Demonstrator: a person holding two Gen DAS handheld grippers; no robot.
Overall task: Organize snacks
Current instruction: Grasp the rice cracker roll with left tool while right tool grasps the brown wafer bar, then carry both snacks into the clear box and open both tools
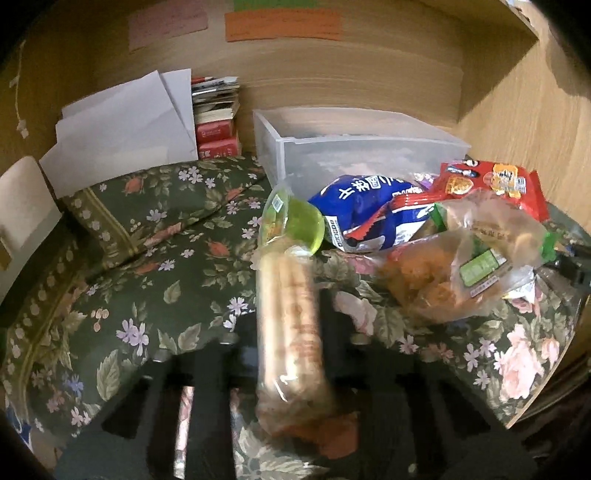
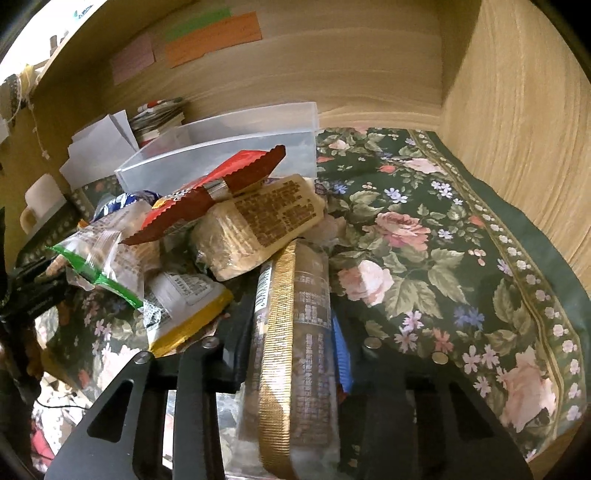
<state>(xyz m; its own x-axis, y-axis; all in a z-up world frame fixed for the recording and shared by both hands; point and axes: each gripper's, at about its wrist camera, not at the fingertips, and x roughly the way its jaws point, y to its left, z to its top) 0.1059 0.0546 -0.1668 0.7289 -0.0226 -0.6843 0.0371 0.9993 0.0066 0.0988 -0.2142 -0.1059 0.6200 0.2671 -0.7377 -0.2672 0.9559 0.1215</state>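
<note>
Both grippers, left (image 1: 291, 314) and right (image 2: 295, 314), clamp snack packets.

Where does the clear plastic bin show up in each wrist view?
Left wrist: the bin sits upper centre-right, behind the snack pile, against the wooden back wall.
Right wrist: the bin sits upper centre-left, behind the red packet.
Shared landmark: the orange note on the wall.
</note>
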